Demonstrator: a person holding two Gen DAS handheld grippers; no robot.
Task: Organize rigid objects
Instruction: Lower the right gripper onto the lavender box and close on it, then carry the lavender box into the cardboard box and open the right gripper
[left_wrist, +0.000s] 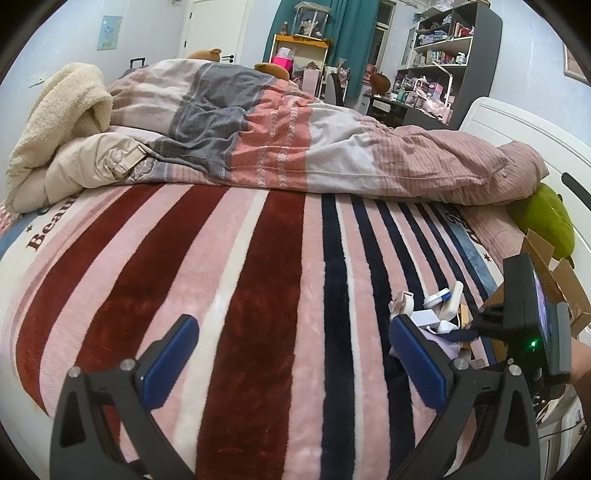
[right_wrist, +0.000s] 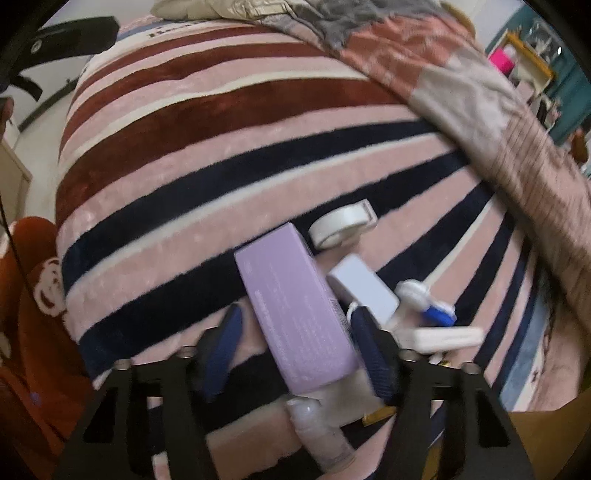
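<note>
The right gripper (right_wrist: 295, 347) is pointed steeply down over a small heap of objects, and a lilac box (right_wrist: 295, 314) is bracketed between its blue pads (right_wrist: 225, 343); the far pad appears to be against the box edge while a gap is seen at the near pad, so a completed clamp cannot be confirmed through the blur. For a sound pick, the jaws are best centred on the box's long sides and closed squarely, so that the white adapter (right_wrist: 364, 290) just beyond the far pad and its cord are not caught. A white tape roll (right_wrist: 341, 225) lies ahead of the box tip, and a blue-and-white item (right_wrist: 428, 304) and a flat white piece (right_wrist: 439, 338) lie further outward on the striped blanket (right_wrist: 207, 173). The left gripper (left_wrist: 291, 363) is held released over bare blanket, nothing between its jaws. The pale bottle-like object (right_wrist: 321, 435) beneath the tool is cut off, the cardboard box (left_wrist: 565, 280) is largely hidden, and identities in the heap remain uncertain.
</note>
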